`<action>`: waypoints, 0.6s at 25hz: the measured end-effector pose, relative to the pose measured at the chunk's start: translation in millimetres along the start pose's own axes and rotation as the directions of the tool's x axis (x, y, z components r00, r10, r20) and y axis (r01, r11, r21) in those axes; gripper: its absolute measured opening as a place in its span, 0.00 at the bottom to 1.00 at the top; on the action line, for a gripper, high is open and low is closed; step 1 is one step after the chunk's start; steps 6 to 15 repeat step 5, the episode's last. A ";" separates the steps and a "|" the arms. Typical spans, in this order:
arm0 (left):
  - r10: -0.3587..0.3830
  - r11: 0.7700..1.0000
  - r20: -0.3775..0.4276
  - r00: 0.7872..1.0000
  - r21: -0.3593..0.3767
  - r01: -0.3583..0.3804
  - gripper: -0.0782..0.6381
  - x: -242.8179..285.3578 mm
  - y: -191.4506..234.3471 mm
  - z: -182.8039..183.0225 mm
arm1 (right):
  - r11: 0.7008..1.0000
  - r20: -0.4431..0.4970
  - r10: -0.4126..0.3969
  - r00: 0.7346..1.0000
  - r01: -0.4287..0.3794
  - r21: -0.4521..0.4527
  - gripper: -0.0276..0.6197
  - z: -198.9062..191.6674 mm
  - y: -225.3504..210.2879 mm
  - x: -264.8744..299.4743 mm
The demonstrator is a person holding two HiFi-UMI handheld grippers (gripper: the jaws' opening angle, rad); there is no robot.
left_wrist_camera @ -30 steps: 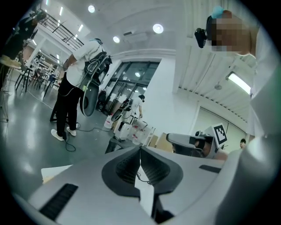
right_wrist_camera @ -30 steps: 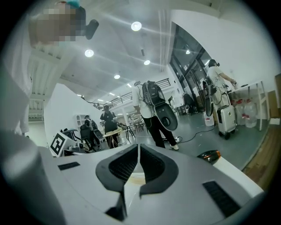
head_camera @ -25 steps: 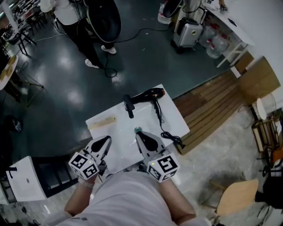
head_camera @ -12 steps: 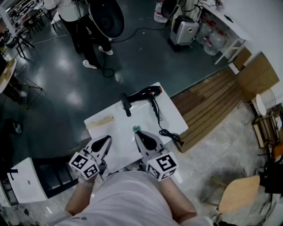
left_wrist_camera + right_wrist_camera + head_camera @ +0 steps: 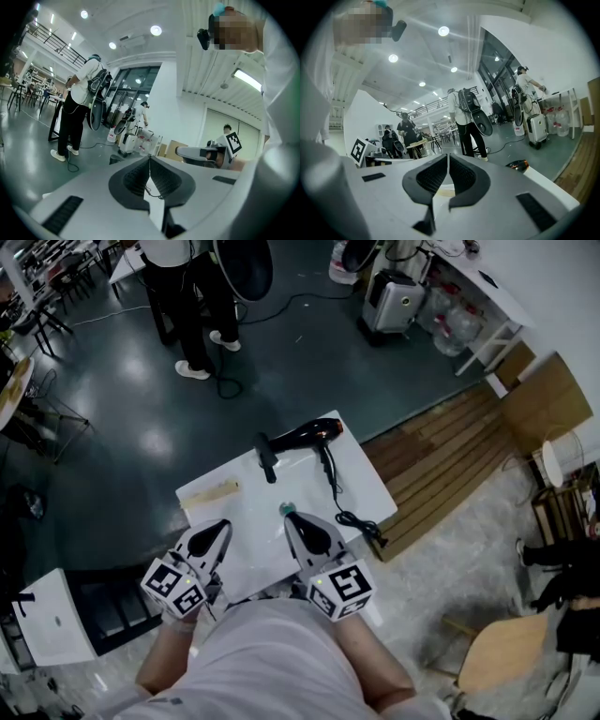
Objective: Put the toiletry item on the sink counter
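Black hair dryer (image 5: pixel 305 434) lies on the counter (image 5: pixel 364 489) beyond left tongs (image 5: pixel 221 525) and right tongs (image 5: pixel 289 517), both pressed together, empty.

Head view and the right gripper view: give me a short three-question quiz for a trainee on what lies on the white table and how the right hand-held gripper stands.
1. True or false: the hair dryer lies on the white table, toward the edge farthest from the person.
2. Pick one: the jaws of the right hand-held gripper are A) wide apart, B) together with nothing gripped, C) clamped on the hair dryer.
3. Fill the gap: in the head view, the pale strip lies to the ___ of the hair dryer.

Key: 1 true; 2 B; 3 left.
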State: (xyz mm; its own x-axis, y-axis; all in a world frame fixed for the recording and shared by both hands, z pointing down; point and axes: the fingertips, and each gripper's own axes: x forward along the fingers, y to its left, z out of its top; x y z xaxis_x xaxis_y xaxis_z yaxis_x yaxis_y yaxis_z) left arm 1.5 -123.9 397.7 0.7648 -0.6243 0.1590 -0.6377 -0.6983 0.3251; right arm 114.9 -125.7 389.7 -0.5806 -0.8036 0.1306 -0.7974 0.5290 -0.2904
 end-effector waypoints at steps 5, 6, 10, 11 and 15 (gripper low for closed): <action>0.002 1.000 0.016 1.000 0.009 -0.002 0.13 1.6 3.0 5.6 | 1.000 0.006 -0.004 1.000 0.004 -0.002 0.09 3.2 -5.6 4.1; 0.002 1.000 0.016 1.000 0.009 -0.002 0.13 1.6 3.0 5.6 | 1.000 0.006 -0.004 1.000 0.004 -0.002 0.09 3.2 -5.6 4.1; 0.002 1.000 0.016 1.000 0.009 -0.002 0.13 1.6 3.0 5.6 | 1.000 0.006 -0.004 1.000 0.004 -0.002 0.09 3.2 -5.6 4.1; 0.002 1.000 0.016 1.000 0.009 -0.002 0.13 1.6 3.0 5.6 | 1.000 0.006 -0.004 1.000 0.004 -0.002 0.09 3.2 -5.6 4.1; 0.002 1.000 0.016 1.000 0.009 -0.002 0.13 1.6 3.0 5.6 | 1.000 0.006 -0.004 1.000 0.004 -0.002 0.09 3.2 -5.6 4.1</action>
